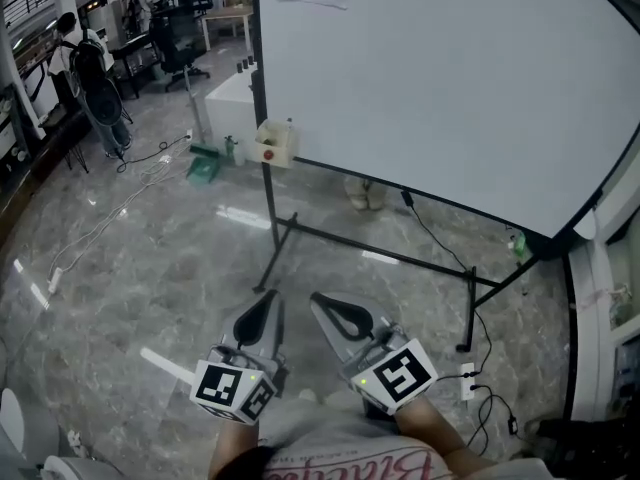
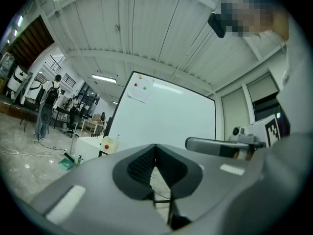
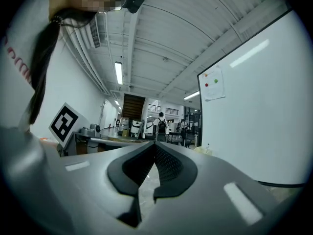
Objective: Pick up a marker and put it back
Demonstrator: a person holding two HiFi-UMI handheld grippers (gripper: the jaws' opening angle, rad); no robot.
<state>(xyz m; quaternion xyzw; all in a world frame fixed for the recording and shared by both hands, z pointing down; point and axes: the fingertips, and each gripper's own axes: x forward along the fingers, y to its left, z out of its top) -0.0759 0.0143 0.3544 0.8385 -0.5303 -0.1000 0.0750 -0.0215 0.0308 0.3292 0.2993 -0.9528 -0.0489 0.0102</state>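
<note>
Low in the head view, close to the person's body, my left gripper [image 1: 262,306] and right gripper [image 1: 333,306] sit side by side, both shut and empty. In the left gripper view the jaws [image 2: 155,148] meet at the tip with nothing between them, and the same holds in the right gripper view [image 3: 155,146]. Both point up toward a large whiteboard [image 1: 440,78] on a black stand. A cream holder [image 1: 272,144] with a red dot hangs at the board's lower left corner. I cannot make out a marker clearly.
The stand's black legs [image 1: 375,253] spread over the marble floor ahead. Cables and a power strip [image 1: 468,377] lie at the right. A white cabinet [image 1: 230,98], a green item [image 1: 204,168], a fan [image 1: 100,93] and desks with people stand at the back left.
</note>
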